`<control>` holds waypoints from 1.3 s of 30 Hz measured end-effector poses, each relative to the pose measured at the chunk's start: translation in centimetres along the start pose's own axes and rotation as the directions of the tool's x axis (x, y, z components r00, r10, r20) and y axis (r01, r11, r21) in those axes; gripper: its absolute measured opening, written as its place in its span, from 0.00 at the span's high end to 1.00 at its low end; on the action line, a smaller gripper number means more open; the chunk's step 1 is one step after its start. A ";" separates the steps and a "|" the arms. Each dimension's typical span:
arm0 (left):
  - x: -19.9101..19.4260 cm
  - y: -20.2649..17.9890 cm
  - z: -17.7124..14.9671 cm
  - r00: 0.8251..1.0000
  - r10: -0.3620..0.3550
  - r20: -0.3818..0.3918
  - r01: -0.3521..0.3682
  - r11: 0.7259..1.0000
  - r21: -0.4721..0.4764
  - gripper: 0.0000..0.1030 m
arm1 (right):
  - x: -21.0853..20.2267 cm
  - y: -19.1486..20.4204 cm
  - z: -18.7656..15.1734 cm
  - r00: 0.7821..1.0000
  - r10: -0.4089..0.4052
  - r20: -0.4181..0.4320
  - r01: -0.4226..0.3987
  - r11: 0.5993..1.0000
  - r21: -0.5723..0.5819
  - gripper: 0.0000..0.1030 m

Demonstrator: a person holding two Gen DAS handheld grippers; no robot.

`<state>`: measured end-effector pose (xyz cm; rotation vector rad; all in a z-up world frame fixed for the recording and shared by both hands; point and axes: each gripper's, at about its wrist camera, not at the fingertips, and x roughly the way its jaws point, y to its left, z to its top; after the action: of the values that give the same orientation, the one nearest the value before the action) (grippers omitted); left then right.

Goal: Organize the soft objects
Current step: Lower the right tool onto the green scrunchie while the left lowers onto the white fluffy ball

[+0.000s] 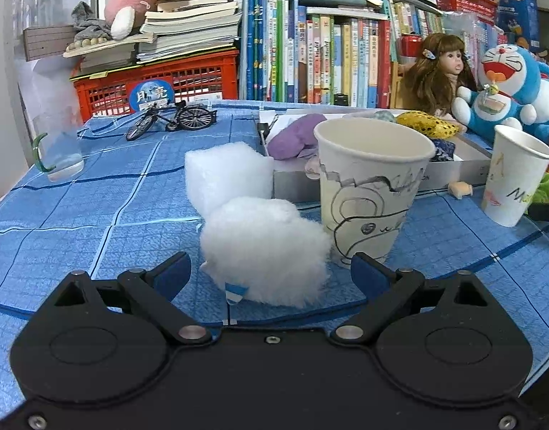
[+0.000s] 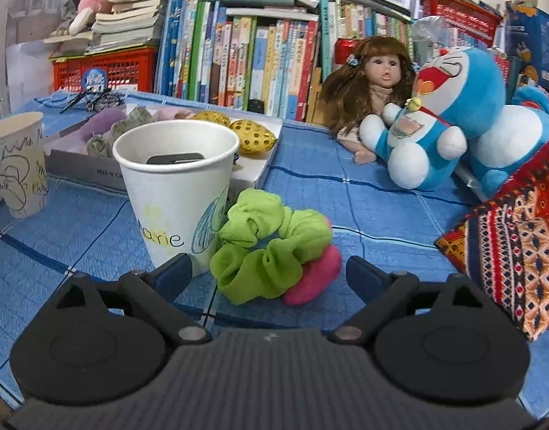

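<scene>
Cotton tuft (image 1: 265, 251) on blue checked tablecloth (image 1: 95, 215) between wide-open, empty left gripper (image 1: 270, 274) fingers, beside scribbled cup (image 1: 367, 193), green scrunchie (image 2: 263, 247) on pink one (image 2: 317, 276) ahead of wide, empty right gripper (image 2: 269, 272), book row (image 2: 245, 57) behind, blue plush (image 2: 450, 107) and doll (image 2: 374, 75) at right

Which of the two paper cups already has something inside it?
The paper cup with the name and blue drawing, beside the green scrunchie: a dark object shows inside its rim. The black-scribbled cup by the white stuffing looks empty.
</scene>
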<state>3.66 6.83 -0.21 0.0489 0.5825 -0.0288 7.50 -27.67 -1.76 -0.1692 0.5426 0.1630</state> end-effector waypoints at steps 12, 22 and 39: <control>0.5 0.2 0.2 0.998 -0.043 -0.040 0.042 0.999 -0.026 0.25 | 1.1 -0.9 0.1 0.998 0.053 -0.025 -0.054 0.998 -0.038 0.06; -0.1 0.8 0.0 0.998 -0.022 -0.055 0.021 0.999 -0.032 0.44 | 0.2 -1.5 -0.5 1.000 0.025 -0.006 -0.025 0.999 0.049 0.47; -3.8 -0.8 -0.8 1.000 -0.013 -0.003 0.013 1.000 0.024 0.19 | -3.5 -2.0 -0.7 0.998 -0.006 0.055 0.003 0.998 0.059 0.13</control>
<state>-0.04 6.16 1.17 0.0687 0.5855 -0.0487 4.59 -30.17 -0.22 -0.1082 0.4912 0.1469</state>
